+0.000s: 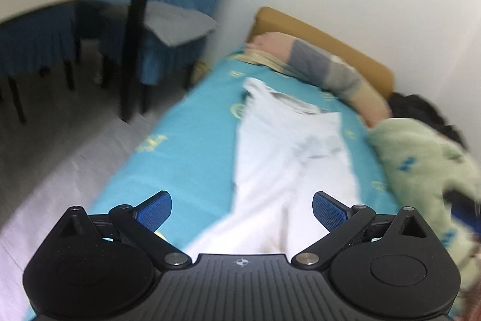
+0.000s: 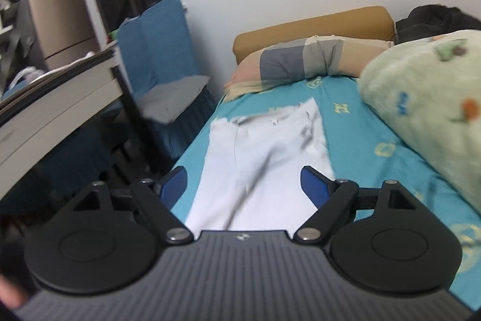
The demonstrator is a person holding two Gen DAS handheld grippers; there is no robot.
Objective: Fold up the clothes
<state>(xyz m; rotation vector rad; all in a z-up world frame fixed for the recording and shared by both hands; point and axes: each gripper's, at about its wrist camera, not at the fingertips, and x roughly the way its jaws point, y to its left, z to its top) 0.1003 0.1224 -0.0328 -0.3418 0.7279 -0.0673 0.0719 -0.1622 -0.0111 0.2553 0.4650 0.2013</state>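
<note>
My left gripper (image 1: 242, 211) and right gripper (image 2: 243, 185) both gape wide, holding nothing, over the near end of the white trousers (image 1: 288, 146) lying lengthwise on the teal sheet (image 1: 186, 134). I should pinch each hem squarely, then lift evenly.

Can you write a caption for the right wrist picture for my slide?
Open right gripper above white trousers spread flat on a turquoise bed sheet.

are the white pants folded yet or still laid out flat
Laid out flat: the white pants lie full length on the teal sheet, waistband far, no fold visible.
</note>
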